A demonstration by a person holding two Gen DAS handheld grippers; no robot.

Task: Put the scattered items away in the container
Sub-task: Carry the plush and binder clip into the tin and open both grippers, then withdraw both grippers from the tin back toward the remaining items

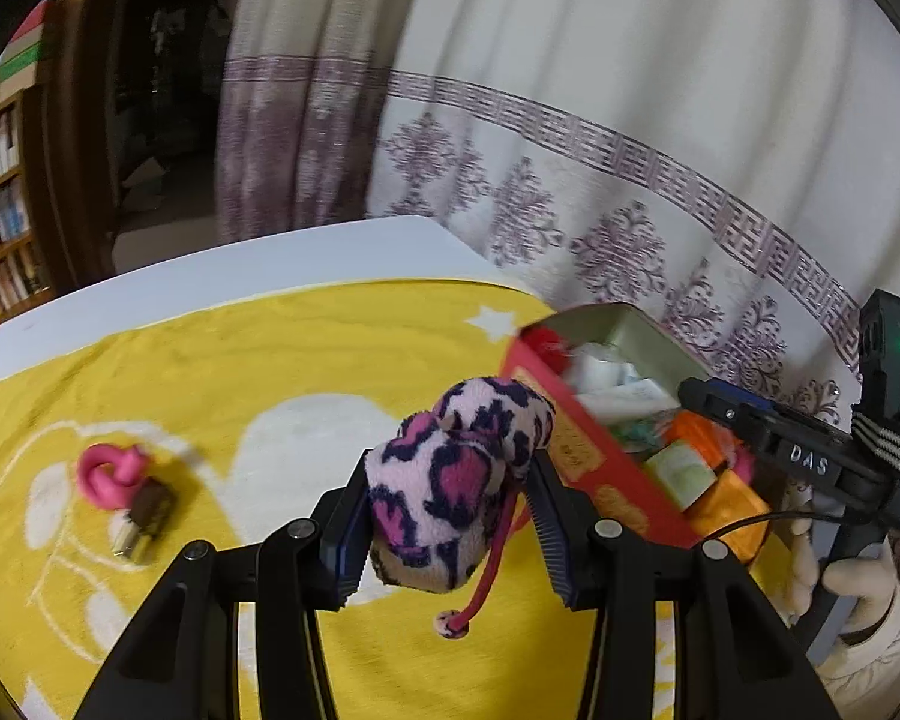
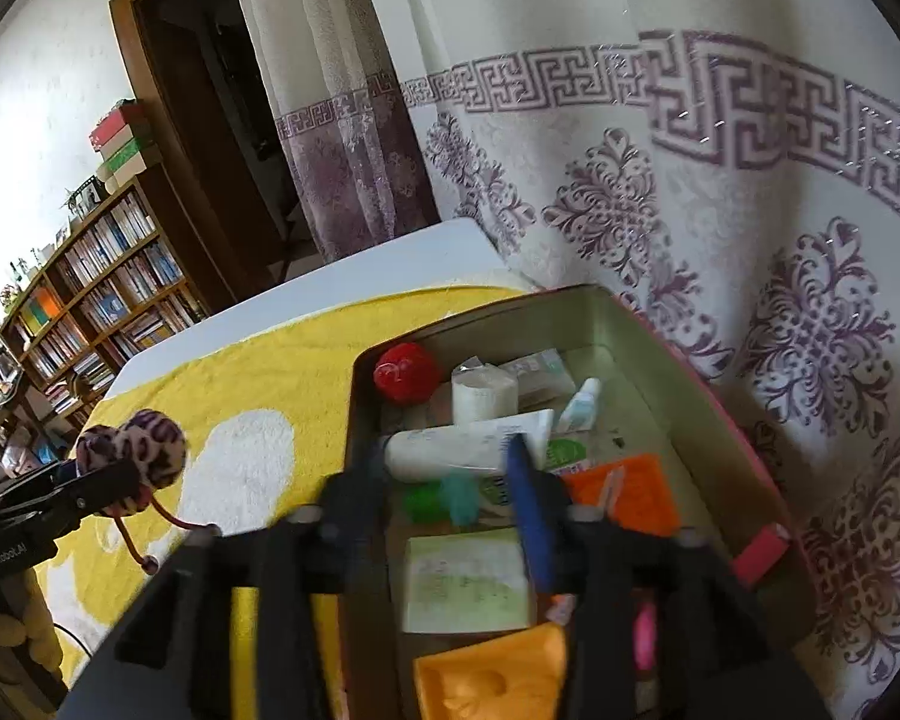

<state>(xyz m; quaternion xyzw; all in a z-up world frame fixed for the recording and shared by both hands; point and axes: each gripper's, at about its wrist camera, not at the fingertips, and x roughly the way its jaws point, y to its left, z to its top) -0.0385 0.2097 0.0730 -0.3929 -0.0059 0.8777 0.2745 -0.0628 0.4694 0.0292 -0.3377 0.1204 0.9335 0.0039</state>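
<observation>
Left gripper point(image 1: 450, 516) was clamped on a plush leopard-print toy point(image 1: 450, 474), pink w/ dark spots, pads pressing both its sides. Toy's pink cord point(image 1: 491, 564) hung down betw. the fingers, ending in a small fuzzy bead point(image 1: 452, 624). Seen from the right wrist, that same toy point(image 2: 141, 450) sat up off the towel, held in the left gripper point(image 2: 114, 483), cord dangling below.

Right gripper point(image 2: 450, 498) hovered over the tin, jaws apart, nothing pinched betw. them; blue pad on one finger point(image 2: 531, 510) showed clearly, rest blurred. Left wrist view caught the right gripper point(image 1: 726, 405) reaching over the tin's near corner, a gloved hand point(image 1: 852, 582) below it on the handle.

Container was a red-sided metal tin point(image 2: 648, 324), silver inside, at the right edge of the yellow towel point(image 1: 270, 348), just beside the curtain point(image 2: 750, 210). Already in the tin: red ball point(image 2: 405, 372), white roll point(image 2: 483, 396), white tube point(image 2: 468, 444), small dropper bottle point(image 2: 582, 402), green packet point(image 2: 468, 582), orange piece point(image 2: 630, 492), yellow-orange cheese-shaped block point(image 2: 492, 678), pink eraser-like block point(image 2: 762, 552) leaning on the right wall.

Still out on the towel, well apart from the tin: pink curled clip-like thing point(image 1: 111, 474) touching a small dark USB adapter point(image 1: 144, 519).

Towel covered a white table point(image 1: 240, 258); bookshelf point(image 2: 90, 300) and dark doorway point(image 2: 210, 120) beyond.
</observation>
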